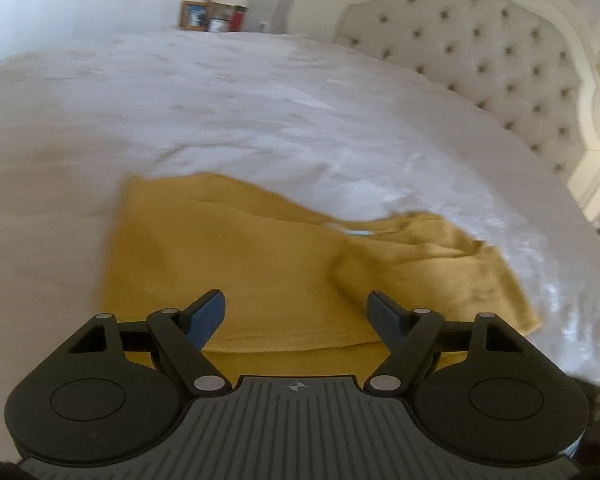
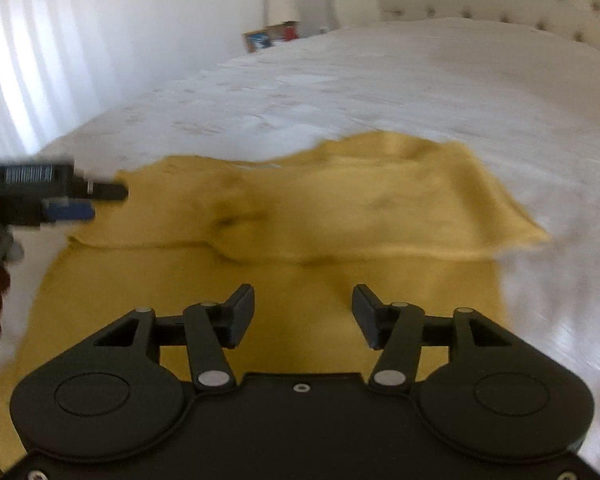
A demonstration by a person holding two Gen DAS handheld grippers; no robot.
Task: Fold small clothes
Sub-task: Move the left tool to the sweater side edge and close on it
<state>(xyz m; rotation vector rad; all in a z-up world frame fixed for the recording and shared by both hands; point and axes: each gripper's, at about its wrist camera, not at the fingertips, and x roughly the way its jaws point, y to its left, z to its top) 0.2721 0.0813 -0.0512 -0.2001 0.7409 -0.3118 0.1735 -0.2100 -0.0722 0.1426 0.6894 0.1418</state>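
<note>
Just ahead of our right gripper point(image 2: 303, 312), whose jaws stand apart and empty like those of our left gripper point(image 1: 296, 314), the mustard-yellow knitted garment point(image 2: 300, 208) lies half-folded on the white quilted bedspread point(image 2: 380, 88), so we should pinch one hem squarely.

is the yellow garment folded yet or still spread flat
Partly folded: the yellow garment has its far part doubled over onto the near layer, with a raised fold edge across it.

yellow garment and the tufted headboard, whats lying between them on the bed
Nothing but bare white bedspread. In the left wrist view it runs unbroken from the yellow garment to the tufted headboard.
</note>
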